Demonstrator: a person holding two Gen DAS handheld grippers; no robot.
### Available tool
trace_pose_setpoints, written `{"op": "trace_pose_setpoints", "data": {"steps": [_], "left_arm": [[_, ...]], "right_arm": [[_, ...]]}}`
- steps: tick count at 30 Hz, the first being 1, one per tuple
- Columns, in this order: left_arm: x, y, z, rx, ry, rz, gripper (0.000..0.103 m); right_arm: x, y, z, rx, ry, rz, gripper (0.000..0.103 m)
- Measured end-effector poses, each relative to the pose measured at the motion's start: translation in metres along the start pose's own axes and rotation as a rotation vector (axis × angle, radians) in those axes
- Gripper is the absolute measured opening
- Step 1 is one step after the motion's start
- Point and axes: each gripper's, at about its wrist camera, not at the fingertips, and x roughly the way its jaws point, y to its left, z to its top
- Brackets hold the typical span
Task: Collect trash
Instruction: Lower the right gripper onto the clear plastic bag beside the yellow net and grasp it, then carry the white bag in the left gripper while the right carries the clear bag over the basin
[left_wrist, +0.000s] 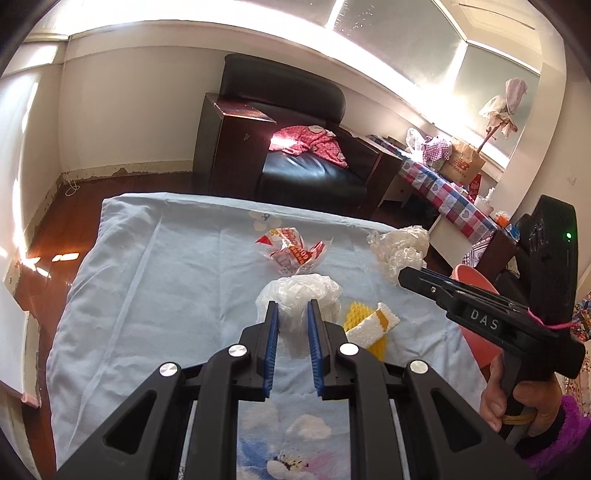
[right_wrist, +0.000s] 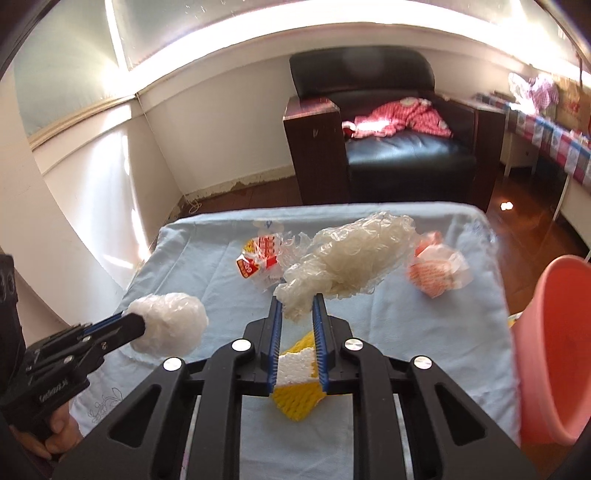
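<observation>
Left wrist view
Left tool (left_wrist: 291, 314): my blue pads stand narrowly apart and pinch a crumpled white plastic bag (left_wrist: 299, 295), which bulges out past the tips, above the cloth.
Right tool (left_wrist: 406, 276): it comes in from the right, gripped by my hand (left_wrist: 517, 402); its tip meets a crumpled clear plastic wad (left_wrist: 399, 251) near the far right corner.
Table (left_wrist: 147, 295): covered with a pale blue cloth.
Other trash: a red and white wrapper (left_wrist: 291, 251) lies beyond my left tool's tips; yellow and white foam netting (left_wrist: 369, 325) lies just right of them.
Bucket (left_wrist: 476, 317): pink, at the table's right edge, behind the right tool.

Right wrist view
Right tool (right_wrist: 298, 301): the jaws are nearly together on the lower end of the clear plastic wad (right_wrist: 351, 258), which stretches up and right from the tips.
Foam netting (right_wrist: 295, 384): on the cloth under my jaws.
Left tool (right_wrist: 142, 325): at the left, clamped on the white plastic bag (right_wrist: 170, 325).
Orange and white wrapper (right_wrist: 437, 273): blurred, right of the wad.
Bucket (right_wrist: 554, 332): at the right edge.
</observation>
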Motion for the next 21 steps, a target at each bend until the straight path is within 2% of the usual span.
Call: {"op": "trace_pose_setpoints", "data": {"steps": [9, 21], "left_arm": [[0.001, -0.049, 0.022, 0.07, -0.055, -0.043, 0.015], [0.022, -0.13, 0.04, 0.184, -0.083, -0.113, 0.015]], "right_arm": [[-0.048, -0.019, -0.005, -0.016, -0.098, -0.092, 0.017], [-0.093, -0.082, -0.022, 0.105, -0.167, -0.207, 0.017]]}}
